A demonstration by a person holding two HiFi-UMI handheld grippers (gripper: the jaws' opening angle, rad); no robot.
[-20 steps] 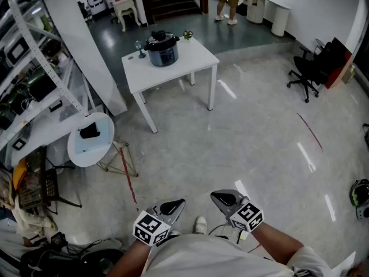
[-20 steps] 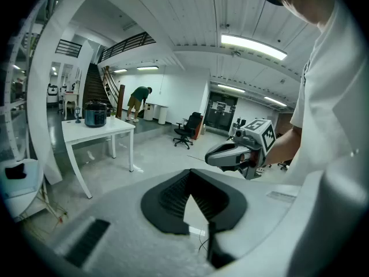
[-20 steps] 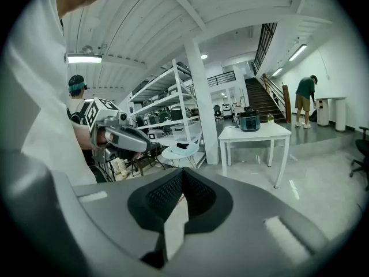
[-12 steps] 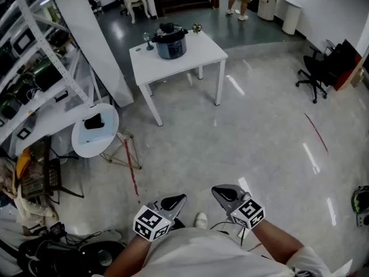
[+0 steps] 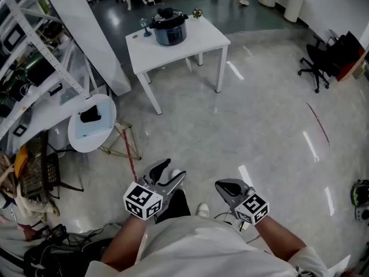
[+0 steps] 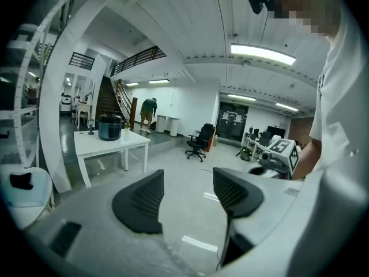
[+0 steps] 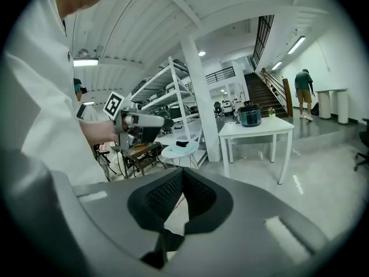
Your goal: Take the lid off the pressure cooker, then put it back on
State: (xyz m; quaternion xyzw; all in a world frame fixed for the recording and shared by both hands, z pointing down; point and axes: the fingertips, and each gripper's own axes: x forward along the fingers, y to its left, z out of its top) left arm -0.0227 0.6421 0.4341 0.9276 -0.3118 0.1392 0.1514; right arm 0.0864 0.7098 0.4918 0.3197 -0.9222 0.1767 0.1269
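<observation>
While the pressure cooker [image 5: 169,29] stands on the white table [image 5: 202,39] with its lid [image 5: 168,17] seated on top, so that nothing inside shows, I hold both grippers low in front of my body, well apart from that table. My left gripper [image 5: 167,172] points forward and slightly down over the floor [image 5: 259,114], its fingers spread with nothing between them. My right gripper [image 5: 226,186] sits beside it, fingers pressed together, empty.

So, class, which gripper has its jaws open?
The left gripper: its jaws stand apart, empty, while the right gripper has its jaws closed together.
</observation>
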